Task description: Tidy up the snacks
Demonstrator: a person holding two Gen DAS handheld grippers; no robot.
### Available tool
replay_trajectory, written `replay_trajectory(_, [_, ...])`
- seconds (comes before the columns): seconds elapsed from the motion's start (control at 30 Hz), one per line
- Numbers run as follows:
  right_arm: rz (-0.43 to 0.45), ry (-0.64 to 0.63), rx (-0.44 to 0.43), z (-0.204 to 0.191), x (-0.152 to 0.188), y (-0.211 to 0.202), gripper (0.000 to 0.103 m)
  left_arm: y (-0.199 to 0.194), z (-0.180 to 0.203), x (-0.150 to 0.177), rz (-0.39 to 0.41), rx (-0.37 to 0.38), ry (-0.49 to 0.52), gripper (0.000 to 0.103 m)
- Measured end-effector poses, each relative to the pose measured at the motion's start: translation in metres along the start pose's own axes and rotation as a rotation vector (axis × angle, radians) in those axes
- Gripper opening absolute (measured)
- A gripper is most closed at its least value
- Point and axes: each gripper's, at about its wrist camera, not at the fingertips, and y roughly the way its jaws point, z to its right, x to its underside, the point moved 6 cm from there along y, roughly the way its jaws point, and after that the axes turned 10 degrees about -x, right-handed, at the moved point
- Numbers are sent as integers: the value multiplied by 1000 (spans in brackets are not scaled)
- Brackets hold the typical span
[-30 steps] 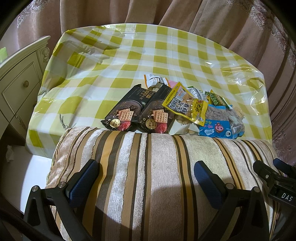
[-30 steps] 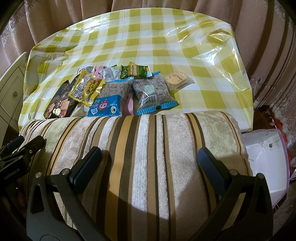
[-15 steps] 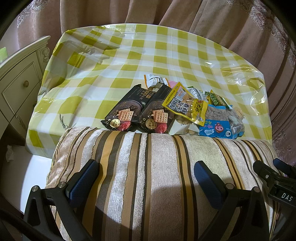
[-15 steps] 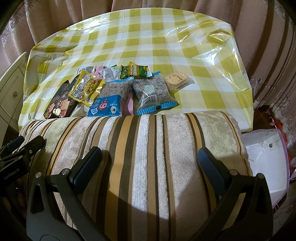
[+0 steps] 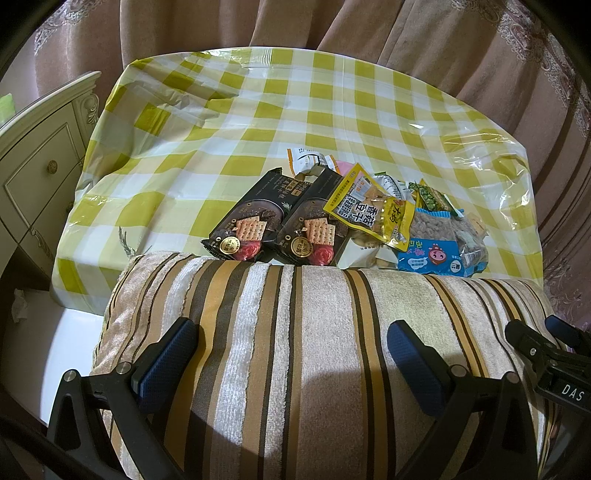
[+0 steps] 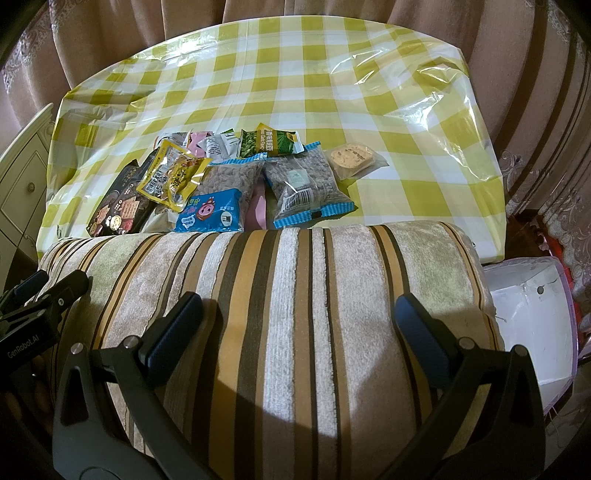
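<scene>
A heap of snack packets lies near the front edge of the table with the yellow checked cloth (image 5: 258,122) (image 6: 295,74). Two black cracker packets (image 5: 251,221) (image 6: 122,206) are at the left, a yellow packet (image 5: 369,214) (image 6: 173,177) and a blue-and-clear nut bag (image 5: 432,243) (image 6: 218,195) in the middle. A second nut bag (image 6: 306,184), a green pea packet (image 6: 269,144) and a wrapped round cake (image 6: 351,157) lie right. My left gripper (image 5: 291,354) and right gripper (image 6: 303,325) hang open over a striped cushion (image 5: 314,350) (image 6: 277,314), well short of the snacks.
A cream cabinet with drawers (image 5: 33,162) stands left of the table. A white container (image 6: 532,317) sits on the floor at the right. Pink curtains (image 5: 258,26) close off the back. The far half of the cloth is bare.
</scene>
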Motion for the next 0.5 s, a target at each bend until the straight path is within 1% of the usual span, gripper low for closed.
replay_trajectory(0.27, [3, 1, -1, 0, 0, 0, 103, 0, 0, 0, 0, 1, -1, 103])
replay_trajectory(0.37, [-2, -1, -2, 0, 0, -1, 103, 0, -1, 0, -2, 12, -10, 103])
replay_trajectory(0.5, [-27, 4, -39, 3, -3, -1, 103, 1, -3, -4, -10, 36, -26, 103])
